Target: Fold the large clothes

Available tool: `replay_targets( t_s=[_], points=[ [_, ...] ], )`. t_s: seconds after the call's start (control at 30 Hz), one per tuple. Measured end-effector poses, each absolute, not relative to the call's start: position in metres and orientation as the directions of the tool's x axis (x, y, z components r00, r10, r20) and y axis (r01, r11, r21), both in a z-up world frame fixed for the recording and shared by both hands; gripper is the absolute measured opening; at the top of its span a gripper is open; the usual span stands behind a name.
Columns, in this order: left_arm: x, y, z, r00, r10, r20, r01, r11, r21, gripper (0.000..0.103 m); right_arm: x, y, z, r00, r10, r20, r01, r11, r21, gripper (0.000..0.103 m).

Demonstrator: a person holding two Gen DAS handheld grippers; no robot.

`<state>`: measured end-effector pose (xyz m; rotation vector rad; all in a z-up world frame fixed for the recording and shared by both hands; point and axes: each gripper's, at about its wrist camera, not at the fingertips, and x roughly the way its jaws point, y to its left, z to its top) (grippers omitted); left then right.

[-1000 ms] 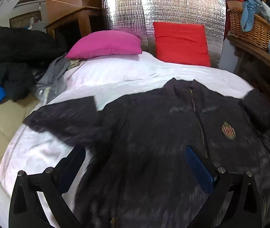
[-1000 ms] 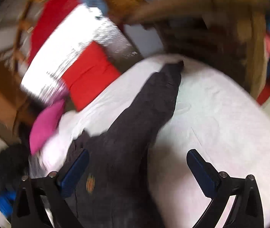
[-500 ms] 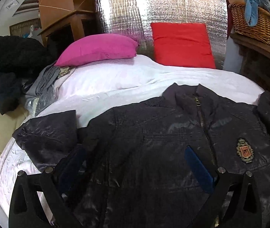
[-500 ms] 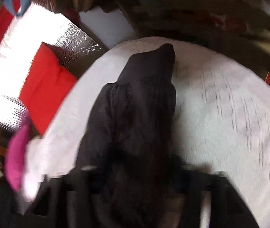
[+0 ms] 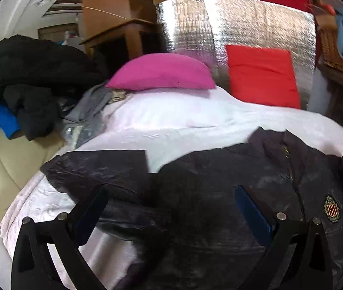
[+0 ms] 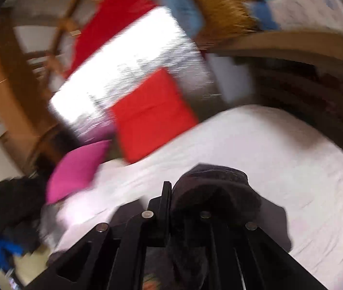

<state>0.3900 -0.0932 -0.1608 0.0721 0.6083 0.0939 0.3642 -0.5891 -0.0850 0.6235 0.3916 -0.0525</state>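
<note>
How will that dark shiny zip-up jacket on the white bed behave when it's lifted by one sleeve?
The dark shiny zip-up jacket is probably floppy: the sleeve bunches limply in the shut right claw. Its glossy fabric suggests it may slide on the white bed cover. It looks thin, so likely light, though the body could drag.

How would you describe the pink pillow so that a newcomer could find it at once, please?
Start at the silver foil panel at the head of the bed. Two pillows rest there: the pink pillow lies flat, left of the upright red pillow.
</note>
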Motion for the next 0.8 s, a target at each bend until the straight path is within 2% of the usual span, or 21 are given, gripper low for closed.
replay_targets(
  t_s=[0.1,0.23,0.4,0.5,0.57,0.8],
  points=[
    [0.390,-0.071,-0.157,0.810,0.115,-0.575,-0.090,0.993,0.072,0.103,0.353,-0.523,-0.081,0.909,0.192,-0.370,0.052,0.828,0.558,0.009],
    [0.390,-0.046,-0.154,0.801,0.102,-0.591,-0.105,0.994,0.029,0.103,0.350,-0.440,-0.109,0.841,0.365,-0.400,-0.070,0.805,0.589,0.009],
    [0.388,-0.033,-0.155,0.790,0.064,-0.610,-0.096,0.995,-0.019,0.103,0.354,-0.380,-0.175,0.679,0.537,-0.501,-0.073,0.729,0.681,0.013],
    [0.390,-0.039,-0.159,0.772,-0.025,-0.635,-0.030,0.997,-0.075,0.103,0.346,-0.373,-0.200,0.566,0.602,-0.564,-0.023,0.695,0.719,0.013],
    [0.390,-0.049,-0.161,0.756,-0.097,-0.647,0.029,0.993,-0.115,0.103,0.342,-0.384,-0.207,0.554,0.625,-0.550,-0.025,0.672,0.740,0.013],
    [0.381,-0.106,-0.161,0.685,-0.322,-0.653,0.237,0.947,-0.218,0.103,0.307,-0.454,-0.173,0.631,0.675,-0.383,-0.096,0.558,0.824,0.014]
  ],
)
